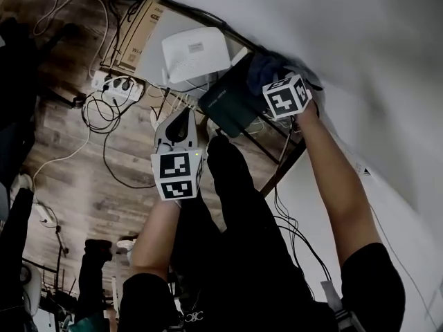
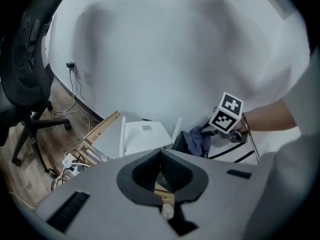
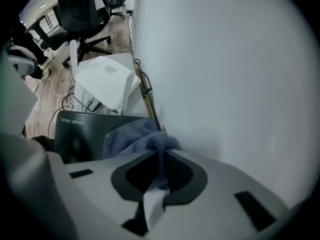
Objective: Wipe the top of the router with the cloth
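A flat black router (image 1: 232, 102) lies beside a white router (image 1: 194, 52) with upright antennas, close to the wall. A blue cloth (image 1: 265, 69) rests bunched on the black router's far end. My right gripper (image 1: 271, 81) is shut on that cloth (image 3: 132, 136), which spreads over the black router's top (image 3: 80, 134). My left gripper (image 1: 180, 122) hovers shut and empty to the left of the black router, apart from it. In the left gripper view the jaws meet (image 2: 161, 156), with the white router (image 2: 145, 136) and the cloth (image 2: 197, 140) beyond.
A cardboard box (image 1: 138, 30) sits under the white router. A white power strip (image 1: 118, 85) and loose cables (image 1: 104, 137) lie on the wooden floor. The white wall (image 1: 346, 47) is right behind the routers. An office chair (image 2: 25, 59) stands to the left.
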